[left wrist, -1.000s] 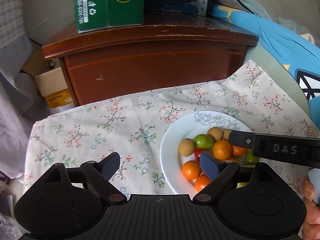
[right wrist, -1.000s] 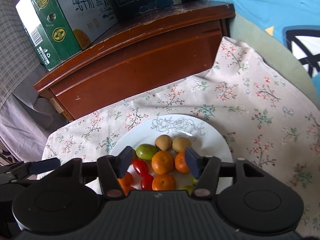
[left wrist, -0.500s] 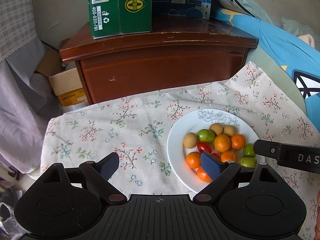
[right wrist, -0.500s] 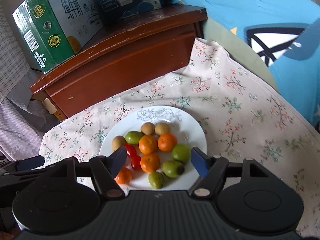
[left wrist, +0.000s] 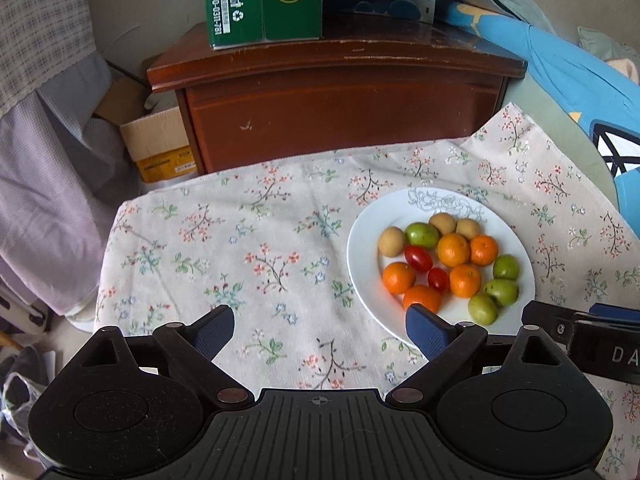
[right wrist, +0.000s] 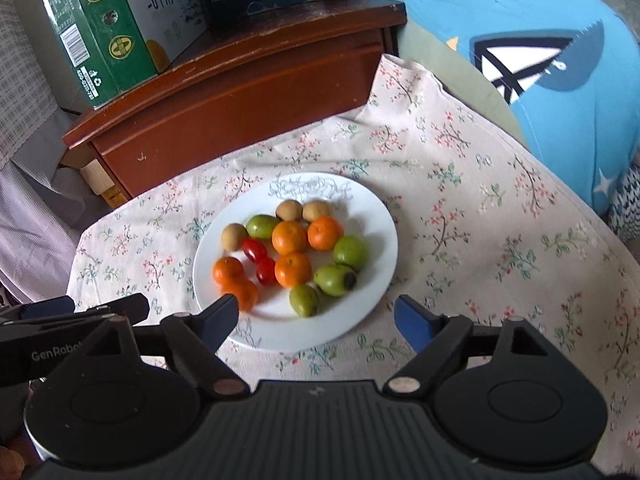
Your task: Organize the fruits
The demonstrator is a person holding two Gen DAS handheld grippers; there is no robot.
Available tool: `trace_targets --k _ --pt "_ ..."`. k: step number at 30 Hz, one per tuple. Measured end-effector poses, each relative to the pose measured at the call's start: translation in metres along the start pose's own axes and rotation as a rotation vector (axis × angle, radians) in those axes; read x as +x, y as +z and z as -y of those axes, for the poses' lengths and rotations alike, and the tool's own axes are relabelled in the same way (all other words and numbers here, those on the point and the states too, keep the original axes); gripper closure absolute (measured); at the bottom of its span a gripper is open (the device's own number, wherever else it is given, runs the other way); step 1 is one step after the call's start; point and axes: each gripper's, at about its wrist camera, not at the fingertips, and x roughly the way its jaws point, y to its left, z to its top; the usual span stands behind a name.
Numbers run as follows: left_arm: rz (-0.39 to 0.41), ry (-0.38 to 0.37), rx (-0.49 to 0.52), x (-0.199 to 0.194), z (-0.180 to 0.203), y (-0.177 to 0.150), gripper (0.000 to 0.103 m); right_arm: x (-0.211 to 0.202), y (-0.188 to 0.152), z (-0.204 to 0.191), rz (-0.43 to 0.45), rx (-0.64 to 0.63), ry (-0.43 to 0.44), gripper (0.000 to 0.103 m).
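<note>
Floral cloth (left wrist: 280, 248) covers the surface in front of a wooden cabinet (left wrist: 340, 92). From the left wrist, the left gripper (left wrist: 320, 330) hangs over bare cloth, jaws spread and opening, nothing between them; the white plate (left wrist: 362, 256) of fruits (left wrist: 452, 262) lies to its right. From the right wrist, the right gripper (right wrist: 316, 320) hovers at the plate's (right wrist: 376, 256) near rim, jaws opening wide and empty; oranges, green fruits, brown fruits and cherry tomatoes (right wrist: 260, 260) sit on the plate.
</note>
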Motion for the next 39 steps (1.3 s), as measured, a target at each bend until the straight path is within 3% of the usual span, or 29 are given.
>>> trace_targets --k 7,28,39 --pt "-0.016 0.017 0.003 -0.002 0.005 -0.007 0.009 -0.002 -0.006 0.001 -0.005 -0.008 -0.048 0.010" --pt "-0.071 0.049 0.005 0.015 0.013 -0.010 0.009 0.021 -0.008 0.006 -0.048 0.013 -0.143 0.009" --pt "-0.086 0.079 0.016 0.023 0.016 -0.012 0.009 0.027 -0.014 -0.007 -0.044 -0.073 -0.178 0.009"
